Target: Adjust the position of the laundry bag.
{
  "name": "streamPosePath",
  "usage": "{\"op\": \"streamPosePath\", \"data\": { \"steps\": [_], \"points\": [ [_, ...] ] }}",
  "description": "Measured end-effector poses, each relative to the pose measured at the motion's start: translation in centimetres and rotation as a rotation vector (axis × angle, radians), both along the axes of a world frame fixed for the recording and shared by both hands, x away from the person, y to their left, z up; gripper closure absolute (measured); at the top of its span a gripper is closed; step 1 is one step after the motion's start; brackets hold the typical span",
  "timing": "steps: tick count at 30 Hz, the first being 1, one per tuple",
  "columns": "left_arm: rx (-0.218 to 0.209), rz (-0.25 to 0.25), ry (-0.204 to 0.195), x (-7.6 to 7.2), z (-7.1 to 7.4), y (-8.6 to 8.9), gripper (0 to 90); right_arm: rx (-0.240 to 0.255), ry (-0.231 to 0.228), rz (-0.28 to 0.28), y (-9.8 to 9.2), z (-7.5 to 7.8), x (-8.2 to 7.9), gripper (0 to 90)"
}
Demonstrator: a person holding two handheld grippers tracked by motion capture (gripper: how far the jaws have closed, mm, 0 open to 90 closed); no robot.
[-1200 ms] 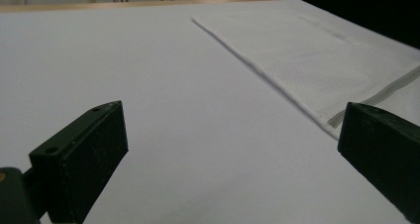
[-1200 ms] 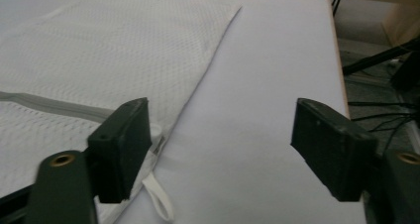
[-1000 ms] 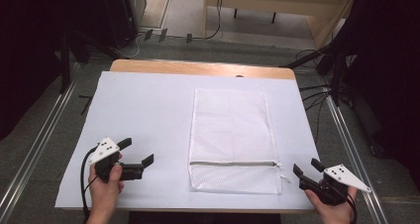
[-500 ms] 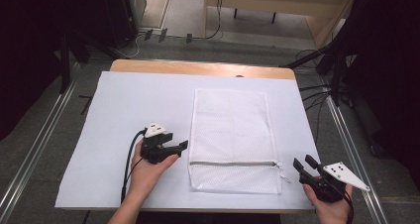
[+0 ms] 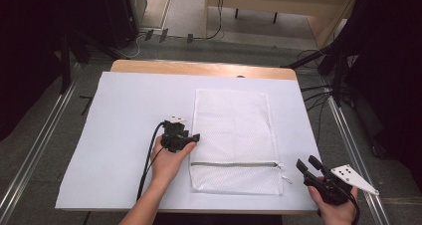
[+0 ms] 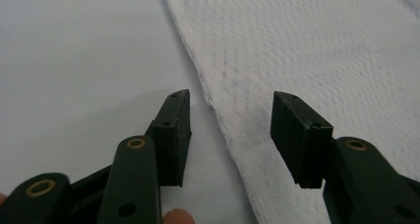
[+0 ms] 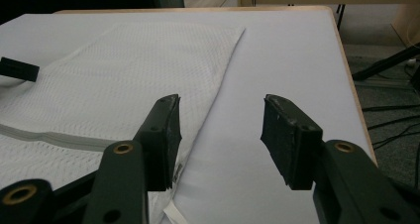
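A white mesh bag lies flat on the white sheet, its grey zipper running across near the front end. My left gripper sits at the bag's left edge. In the left gripper view its jaws have just been closing and straddle that edge with a gap on both sides, so it is open. My right gripper hovers at the front right, just off the bag's corner. Its jaws have just been opening slightly, with nothing gripped; the bag stretches away to their left.
The sheet covers a wooden table whose right edge is close to my right gripper. Metal rails run along both sides on the floor. Cables and dark stands crowd the far right, and wooden furniture stands behind.
The left hand has travelled right across the sheet from the front left to the bag's left edge, and its jaws have narrowed. The right hand has stayed put.
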State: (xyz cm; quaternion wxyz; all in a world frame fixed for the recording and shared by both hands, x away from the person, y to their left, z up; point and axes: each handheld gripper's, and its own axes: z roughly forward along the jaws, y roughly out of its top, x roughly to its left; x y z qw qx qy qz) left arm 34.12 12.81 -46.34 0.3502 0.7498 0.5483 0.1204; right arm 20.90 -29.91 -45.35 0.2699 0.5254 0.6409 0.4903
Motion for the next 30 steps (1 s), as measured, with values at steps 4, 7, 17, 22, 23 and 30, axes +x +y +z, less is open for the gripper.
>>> {"op": "streamPosePath", "data": {
  "steps": [4,7,17,22,23,30],
  "points": [
    [0.107,0.018,-0.038,-0.3,-0.1,-1.2,53.4,0.007,0.013,0.0,-0.1,-0.1,0.2,49.6],
    [0.196,0.029,-0.066,-0.5,-0.1,-2.0,63.4,0.006,0.021,0.003,-0.1,-0.2,0.2,49.2],
    [0.042,-0.014,-0.028,-0.1,-0.2,0.0,90.0,-0.005,0.066,0.051,0.5,-0.6,0.2,44.6],
    [0.025,-0.012,-0.038,-0.8,0.2,1.4,90.0,-0.001,0.08,0.06,0.5,-0.7,0.1,43.9],
    [0.039,-0.016,-0.051,-1.1,0.3,1.8,90.0,-0.002,0.076,0.063,0.6,-0.7,0.0,43.9],
    [-0.019,0.004,-0.053,-2.5,0.8,5.2,90.0,-0.012,0.066,0.091,1.6,-0.7,-0.3,43.2]
  ]
}}
